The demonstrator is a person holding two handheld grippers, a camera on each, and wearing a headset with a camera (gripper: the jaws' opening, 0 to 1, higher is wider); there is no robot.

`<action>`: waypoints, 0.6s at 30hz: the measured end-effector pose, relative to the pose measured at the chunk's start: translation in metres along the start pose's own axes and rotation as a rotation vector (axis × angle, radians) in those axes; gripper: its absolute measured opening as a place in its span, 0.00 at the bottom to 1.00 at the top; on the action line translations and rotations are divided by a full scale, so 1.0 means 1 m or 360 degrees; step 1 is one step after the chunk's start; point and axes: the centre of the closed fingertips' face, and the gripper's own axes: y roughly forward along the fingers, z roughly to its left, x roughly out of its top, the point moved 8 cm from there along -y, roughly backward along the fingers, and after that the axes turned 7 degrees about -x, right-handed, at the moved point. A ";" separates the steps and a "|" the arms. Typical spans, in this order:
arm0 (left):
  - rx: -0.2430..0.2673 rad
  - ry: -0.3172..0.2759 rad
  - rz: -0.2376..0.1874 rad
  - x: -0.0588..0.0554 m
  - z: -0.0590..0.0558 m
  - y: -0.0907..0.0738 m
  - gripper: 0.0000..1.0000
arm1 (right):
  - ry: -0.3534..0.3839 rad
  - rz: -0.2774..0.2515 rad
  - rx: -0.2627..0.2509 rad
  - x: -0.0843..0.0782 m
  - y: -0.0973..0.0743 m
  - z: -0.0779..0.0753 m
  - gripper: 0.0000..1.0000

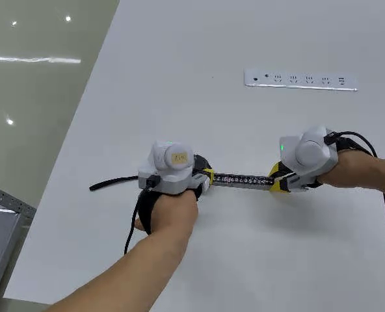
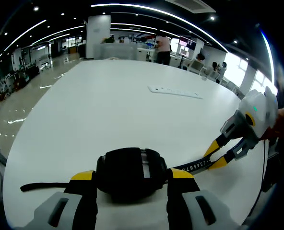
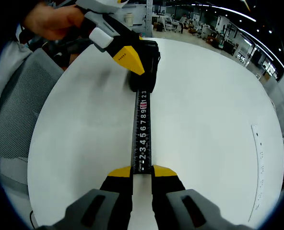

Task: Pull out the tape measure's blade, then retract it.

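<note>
With your left tongs (image 2: 131, 176) clamped on the tape measure's case (image 3: 144, 67) on the table (image 1: 212, 247) and your right tongs (image 3: 142, 171) pinching the blade (image 3: 142, 129), seemingly at its tip, you needed a straight, level pull.

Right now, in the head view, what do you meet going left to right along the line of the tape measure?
Black strap → left gripper, clamped on the tape measure case → blade → right gripper, pinching the blade's end.
</note>
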 end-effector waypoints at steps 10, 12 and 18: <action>0.0037 0.0121 0.0125 -0.005 0.003 -0.003 0.51 | -0.0017 -0.0004 0.0001 0.006 0.001 -0.003 0.14; 0.0009 0.0078 0.0020 -0.002 -0.003 0.005 0.51 | -0.0028 -0.0001 0.0005 0.007 0.000 -0.002 0.14; -0.0012 0.0084 0.0039 -0.002 0.004 -0.004 0.52 | -0.0027 0.0001 0.0001 0.008 0.000 -0.004 0.13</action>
